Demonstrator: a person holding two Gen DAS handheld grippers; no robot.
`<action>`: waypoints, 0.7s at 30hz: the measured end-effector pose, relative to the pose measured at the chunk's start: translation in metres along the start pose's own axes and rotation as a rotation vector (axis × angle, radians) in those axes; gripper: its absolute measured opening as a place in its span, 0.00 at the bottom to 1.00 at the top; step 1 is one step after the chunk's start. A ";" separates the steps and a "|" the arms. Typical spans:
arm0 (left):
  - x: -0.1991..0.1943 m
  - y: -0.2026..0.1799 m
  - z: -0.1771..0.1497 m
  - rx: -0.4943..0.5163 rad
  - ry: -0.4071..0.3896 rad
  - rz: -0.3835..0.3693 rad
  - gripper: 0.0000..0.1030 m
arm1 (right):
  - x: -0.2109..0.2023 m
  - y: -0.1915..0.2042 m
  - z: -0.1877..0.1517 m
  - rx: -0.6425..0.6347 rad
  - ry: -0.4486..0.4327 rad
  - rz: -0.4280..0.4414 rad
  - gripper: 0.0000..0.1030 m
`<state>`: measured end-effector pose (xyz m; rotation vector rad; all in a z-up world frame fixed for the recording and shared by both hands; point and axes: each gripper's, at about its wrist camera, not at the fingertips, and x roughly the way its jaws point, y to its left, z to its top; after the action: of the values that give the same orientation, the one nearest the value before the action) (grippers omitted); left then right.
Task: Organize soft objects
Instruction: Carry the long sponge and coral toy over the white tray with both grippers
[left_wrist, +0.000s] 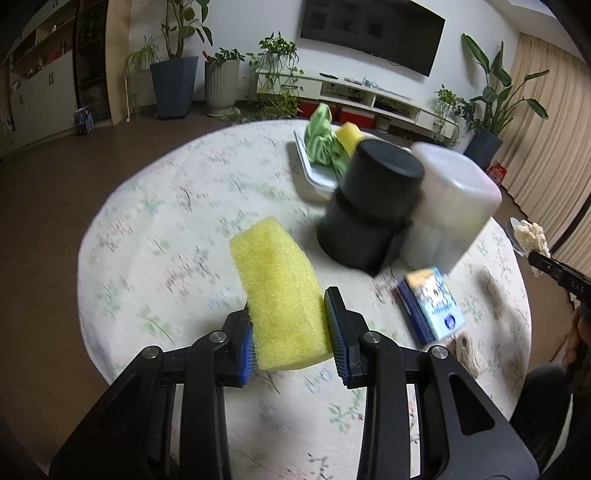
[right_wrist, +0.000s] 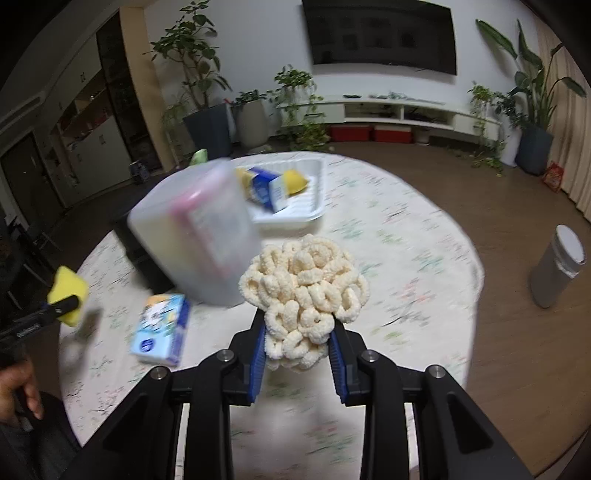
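Yellow sponge (left_wrist: 282, 291) is pinched in the left tool (left_wrist: 291, 328), held above a round surface (left_wrist: 155, 221) with a floral cloth. Living room: wall TV (left_wrist: 373, 33), potted plants, brown floor. Right tool (right_wrist: 297, 347) clamps a cream looped yarn bundle (right_wrist: 304, 291). White tray (right_wrist: 291, 218) at the far side holds 2 sponges and a pack.

Tissue pack (right_wrist: 161, 328) before tray (right_wrist: 314, 210), on table (right_wrist: 406, 221).

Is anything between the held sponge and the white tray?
Yes. The black canister and the translucent container stand on the table between the sponge in the left gripper and the tray.
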<state>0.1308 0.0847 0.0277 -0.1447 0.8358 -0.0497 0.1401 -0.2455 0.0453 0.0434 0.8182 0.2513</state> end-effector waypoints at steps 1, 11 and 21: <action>0.000 0.002 0.003 0.000 -0.003 0.003 0.30 | -0.001 -0.003 0.002 0.000 -0.002 -0.007 0.31; 0.007 0.032 0.076 0.039 -0.036 0.058 0.30 | 0.005 -0.074 0.048 0.021 -0.011 -0.117 0.31; 0.037 0.016 0.155 0.170 -0.046 0.081 0.30 | 0.032 -0.123 0.143 -0.014 -0.021 -0.200 0.31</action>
<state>0.2705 0.1140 0.1011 0.0477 0.7874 -0.0407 0.2896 -0.3489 0.1037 -0.0488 0.7941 0.0683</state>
